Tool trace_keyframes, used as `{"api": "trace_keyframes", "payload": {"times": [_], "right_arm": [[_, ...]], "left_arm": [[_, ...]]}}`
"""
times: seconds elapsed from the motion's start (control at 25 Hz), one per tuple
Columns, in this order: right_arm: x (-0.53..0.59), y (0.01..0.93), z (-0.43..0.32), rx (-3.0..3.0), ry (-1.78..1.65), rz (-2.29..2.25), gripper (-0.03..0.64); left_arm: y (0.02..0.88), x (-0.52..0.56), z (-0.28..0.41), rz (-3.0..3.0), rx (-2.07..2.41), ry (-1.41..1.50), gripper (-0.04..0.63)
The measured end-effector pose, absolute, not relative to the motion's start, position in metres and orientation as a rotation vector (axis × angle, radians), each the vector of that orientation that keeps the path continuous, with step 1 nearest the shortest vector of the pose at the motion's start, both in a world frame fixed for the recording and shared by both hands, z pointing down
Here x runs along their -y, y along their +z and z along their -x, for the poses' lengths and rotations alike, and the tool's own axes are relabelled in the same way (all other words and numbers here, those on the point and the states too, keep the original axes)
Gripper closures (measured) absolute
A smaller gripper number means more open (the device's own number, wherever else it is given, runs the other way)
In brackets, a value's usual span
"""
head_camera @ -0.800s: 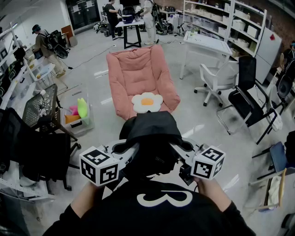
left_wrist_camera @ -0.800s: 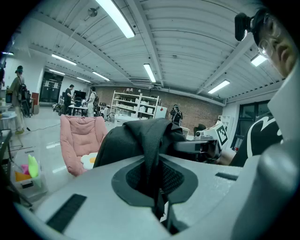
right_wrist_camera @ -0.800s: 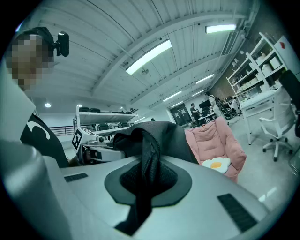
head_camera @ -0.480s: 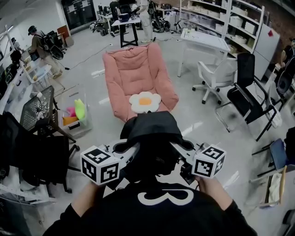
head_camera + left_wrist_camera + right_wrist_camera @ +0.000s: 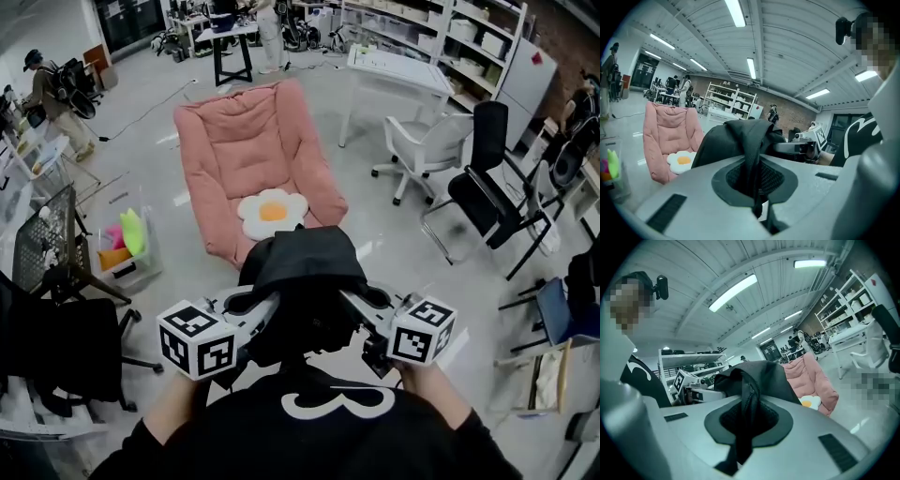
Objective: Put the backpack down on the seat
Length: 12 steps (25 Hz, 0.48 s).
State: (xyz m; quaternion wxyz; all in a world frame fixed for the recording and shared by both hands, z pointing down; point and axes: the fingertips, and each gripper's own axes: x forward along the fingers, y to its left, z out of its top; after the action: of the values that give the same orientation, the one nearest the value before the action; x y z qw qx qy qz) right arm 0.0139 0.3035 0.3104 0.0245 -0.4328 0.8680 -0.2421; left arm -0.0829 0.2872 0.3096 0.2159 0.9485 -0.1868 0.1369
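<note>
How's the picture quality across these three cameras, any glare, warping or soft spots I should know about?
Head view: evenly lit and sharp, mild bowing at the edges, pale light streaks on the glossy grey floor. Left gripper view: strong fisheye with dark corners, ceiling strip lights blown out, black backpack crisp. Right gripper view: same fisheye and vignette, pink padded chair a little soft.

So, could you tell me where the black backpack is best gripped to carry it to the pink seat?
By its two thin straps, one from each side, as the left hand-held gripper and right hand-held gripper do now: flat webbing fits shut jaws, while the bulky backpack body would not.
</note>
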Motion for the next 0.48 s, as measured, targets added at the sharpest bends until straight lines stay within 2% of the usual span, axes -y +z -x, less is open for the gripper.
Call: {"api": "trace_keyframes", "payload": {"times": [0.48], "right_arm": [[-0.126,0.381,-0.041,-2.666,-1.024,1.385,0.598]], "left_arm": [[0.379,-0.108,0.055,-2.478,0.494,0.439,0.585]]}}
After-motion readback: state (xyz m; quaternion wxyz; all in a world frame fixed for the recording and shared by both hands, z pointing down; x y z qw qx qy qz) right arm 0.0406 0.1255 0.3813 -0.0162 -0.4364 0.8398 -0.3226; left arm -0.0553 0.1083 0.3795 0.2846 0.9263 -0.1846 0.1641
